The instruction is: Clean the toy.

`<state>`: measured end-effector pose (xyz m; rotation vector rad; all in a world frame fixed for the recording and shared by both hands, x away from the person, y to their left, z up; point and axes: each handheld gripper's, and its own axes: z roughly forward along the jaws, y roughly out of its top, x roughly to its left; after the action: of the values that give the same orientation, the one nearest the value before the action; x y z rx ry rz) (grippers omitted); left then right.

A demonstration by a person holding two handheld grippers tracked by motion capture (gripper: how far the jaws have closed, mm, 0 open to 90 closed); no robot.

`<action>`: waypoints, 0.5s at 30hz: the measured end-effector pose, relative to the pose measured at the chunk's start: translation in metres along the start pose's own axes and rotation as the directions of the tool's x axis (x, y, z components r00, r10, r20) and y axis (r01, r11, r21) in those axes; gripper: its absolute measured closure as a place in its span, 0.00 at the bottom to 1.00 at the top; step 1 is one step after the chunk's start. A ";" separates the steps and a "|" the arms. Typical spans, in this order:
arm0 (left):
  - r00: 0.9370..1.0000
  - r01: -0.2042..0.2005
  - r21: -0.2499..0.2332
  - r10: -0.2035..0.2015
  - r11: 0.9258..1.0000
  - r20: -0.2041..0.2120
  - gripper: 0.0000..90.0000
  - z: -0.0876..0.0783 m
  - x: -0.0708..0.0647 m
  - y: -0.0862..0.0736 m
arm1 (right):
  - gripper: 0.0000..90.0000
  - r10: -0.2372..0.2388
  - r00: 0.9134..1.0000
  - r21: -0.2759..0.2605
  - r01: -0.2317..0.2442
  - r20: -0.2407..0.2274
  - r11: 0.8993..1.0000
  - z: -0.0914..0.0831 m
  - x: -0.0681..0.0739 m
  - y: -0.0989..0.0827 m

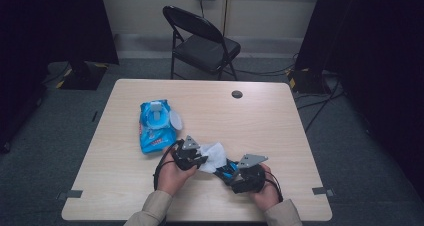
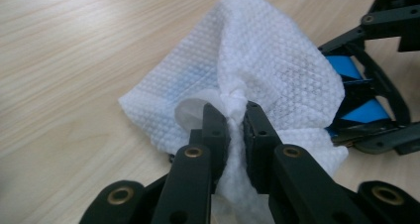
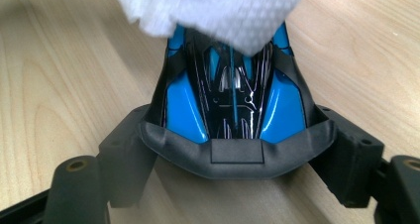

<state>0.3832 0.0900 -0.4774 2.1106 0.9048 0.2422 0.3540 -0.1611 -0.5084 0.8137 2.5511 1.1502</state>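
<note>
Left gripper (image 2: 236, 116): jaws clamped on bunched fold of white wet wipe (image 2: 257, 70) — wipe draped over front of blue-and-black toy car (image 3: 233, 100). Right gripper (image 1: 231, 173): jaws spread wide, pressing on both sides of car's rear end, car held against wooden table (image 1: 260, 116). Both grippers near table's front edge, close together. Blue wipes pack (image 1: 156, 126), lid flipped open, lies just beyond left gripper — apart from car.
</note>
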 end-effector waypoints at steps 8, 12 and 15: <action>0.999 0.031 -0.001 -0.031 1.000 -0.006 0.92 -0.002 0.011 -0.002 | 0.27 -0.001 1.000 0.000 0.001 0.001 1.000 0.000 0.000 0.000; 0.999 0.053 -0.012 -0.053 0.999 -0.005 0.92 -0.002 0.016 -0.005 | 0.27 -0.001 1.000 0.000 0.001 0.001 1.000 0.000 0.000 0.000; 0.998 0.056 -0.006 -0.057 0.998 -0.031 0.92 -0.002 0.018 -0.006 | 0.27 0.000 1.000 0.000 0.000 0.002 1.000 0.000 0.000 0.000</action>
<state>0.3923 0.1056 -0.4827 2.0780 0.9793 0.2482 0.3537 -0.1611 -0.5084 0.8140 2.5492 1.1486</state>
